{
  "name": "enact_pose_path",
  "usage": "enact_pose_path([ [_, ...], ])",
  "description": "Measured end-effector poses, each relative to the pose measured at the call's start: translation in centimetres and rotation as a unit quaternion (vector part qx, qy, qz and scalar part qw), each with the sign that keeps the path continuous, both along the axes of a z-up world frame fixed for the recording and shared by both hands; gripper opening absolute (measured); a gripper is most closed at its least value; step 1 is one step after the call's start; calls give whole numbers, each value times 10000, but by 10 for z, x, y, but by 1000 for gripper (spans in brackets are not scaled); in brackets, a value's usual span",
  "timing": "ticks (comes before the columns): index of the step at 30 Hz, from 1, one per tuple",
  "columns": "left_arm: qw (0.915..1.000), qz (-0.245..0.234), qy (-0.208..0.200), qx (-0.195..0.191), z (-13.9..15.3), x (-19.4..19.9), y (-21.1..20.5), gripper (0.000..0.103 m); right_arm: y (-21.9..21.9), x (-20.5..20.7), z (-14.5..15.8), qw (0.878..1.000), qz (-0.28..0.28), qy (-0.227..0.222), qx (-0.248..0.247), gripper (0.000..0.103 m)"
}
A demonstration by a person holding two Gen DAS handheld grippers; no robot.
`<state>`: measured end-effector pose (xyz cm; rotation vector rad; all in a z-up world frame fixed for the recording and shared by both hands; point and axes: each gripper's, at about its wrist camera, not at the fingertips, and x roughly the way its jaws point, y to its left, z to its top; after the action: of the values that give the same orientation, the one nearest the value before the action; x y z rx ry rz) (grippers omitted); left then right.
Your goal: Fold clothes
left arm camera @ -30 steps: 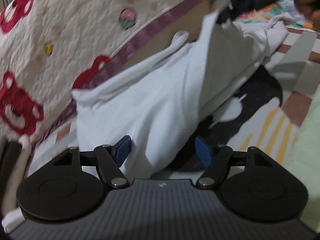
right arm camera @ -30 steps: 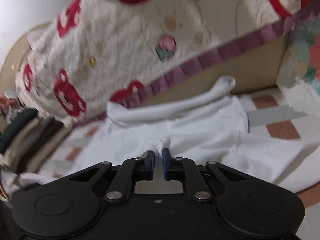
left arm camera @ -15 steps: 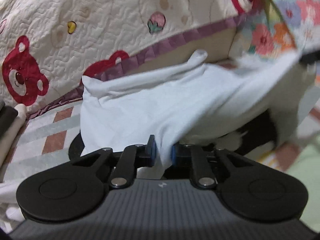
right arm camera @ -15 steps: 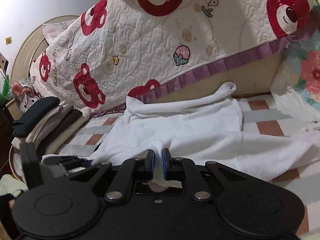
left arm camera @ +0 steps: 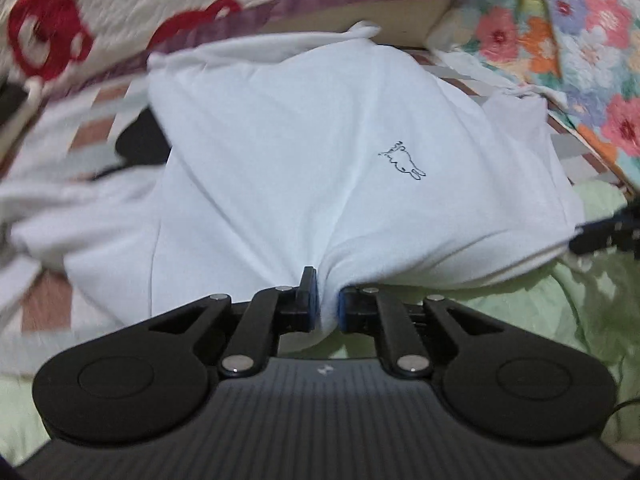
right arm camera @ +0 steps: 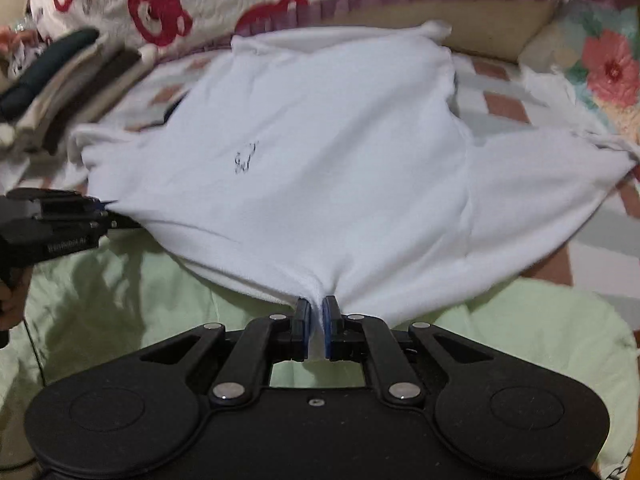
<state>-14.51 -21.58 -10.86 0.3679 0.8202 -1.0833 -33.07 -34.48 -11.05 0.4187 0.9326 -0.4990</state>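
A white T-shirt (left arm camera: 320, 152) with a small black line drawing on the chest is stretched out flat between both grippers. My left gripper (left arm camera: 327, 304) is shut on its near edge, and it also shows at the left of the right wrist view, left gripper (right arm camera: 100, 212). My right gripper (right arm camera: 316, 320) is shut on the same edge of the white T-shirt (right arm camera: 320, 152), a sleeve spreading to the right. In the left wrist view my right gripper (left arm camera: 584, 236) pokes in from the right edge, pinching the cloth.
A pale green cloth (right arm camera: 140, 292) lies under the near edge. A checked mat (right arm camera: 504, 104) lies beneath. A bear-print quilt (right arm camera: 160, 12) hangs behind. Folded dark and beige clothes (right arm camera: 52, 80) are stacked at left. A floral cover (left arm camera: 580, 40) sits at right. A black item (left arm camera: 140, 144) lies partly under the shirt.
The left gripper went from open to shut on the shirt's edge. Both grippers pulled the shirt toward the near side, and it now lies spread, chest print up.
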Motion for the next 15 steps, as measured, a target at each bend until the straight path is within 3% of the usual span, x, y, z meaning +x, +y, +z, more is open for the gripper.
enact_pose_path([
  [5, 9993, 137, 202, -282, 11, 11, 11, 10, 7, 5, 8, 9984, 350, 270, -365, 8],
  [12, 9999, 110, 28, -122, 2, 7, 9, 13, -23, -30, 5, 9977, -591, -332, -3, 14],
  [15, 9996, 49, -279, -21, 4, 2, 10, 17, -37, -45, 4, 9932, -993, -589, 153, 26],
])
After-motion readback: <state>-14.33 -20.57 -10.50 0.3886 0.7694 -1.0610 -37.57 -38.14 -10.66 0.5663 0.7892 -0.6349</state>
